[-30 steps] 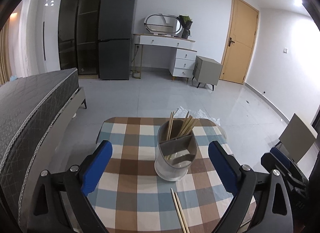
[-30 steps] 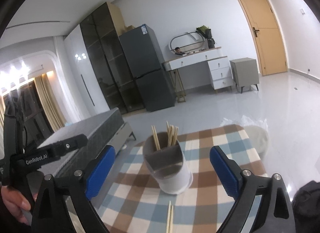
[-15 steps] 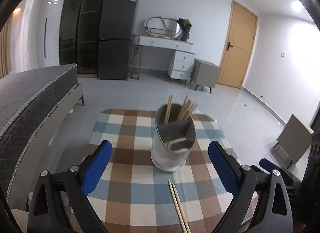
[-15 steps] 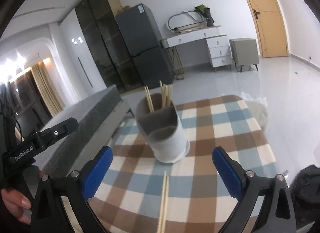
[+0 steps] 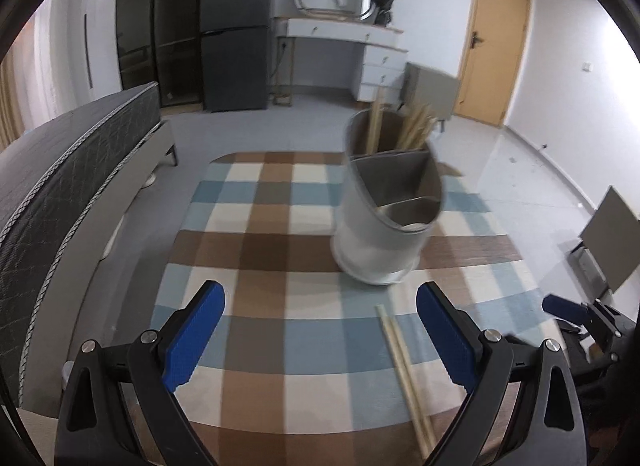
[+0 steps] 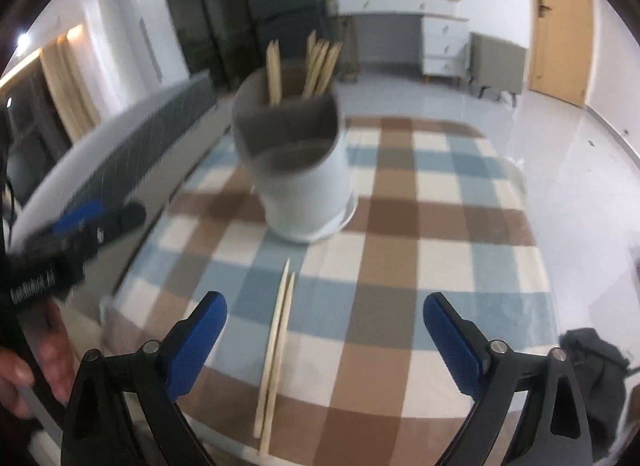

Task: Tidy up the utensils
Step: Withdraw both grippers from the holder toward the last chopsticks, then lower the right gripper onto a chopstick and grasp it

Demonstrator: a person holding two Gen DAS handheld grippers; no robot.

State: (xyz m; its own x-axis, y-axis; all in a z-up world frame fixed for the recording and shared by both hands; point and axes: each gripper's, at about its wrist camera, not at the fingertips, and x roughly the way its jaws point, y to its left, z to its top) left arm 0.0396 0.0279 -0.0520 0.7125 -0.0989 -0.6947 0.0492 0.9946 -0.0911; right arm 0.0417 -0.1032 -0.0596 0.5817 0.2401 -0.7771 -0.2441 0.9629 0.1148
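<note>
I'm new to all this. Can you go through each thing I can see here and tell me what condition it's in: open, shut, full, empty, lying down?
Left claw: open, holding nothing.
Right claw: open, holding nothing.
Utensil holder: upright on the checked tablecloth; back compartment holds chopsticks, front compartment looks empty.
Loose chopsticks: a pair lying flat on the cloth, in front of the holder, not gripped.
Door: shut.

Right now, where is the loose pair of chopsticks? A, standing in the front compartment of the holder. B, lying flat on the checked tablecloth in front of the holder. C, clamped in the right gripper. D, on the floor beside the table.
B: the loose chopsticks lie flat on the checked tablecloth in front of the holder, and both the right gripper and left gripper are open and empty.
</note>
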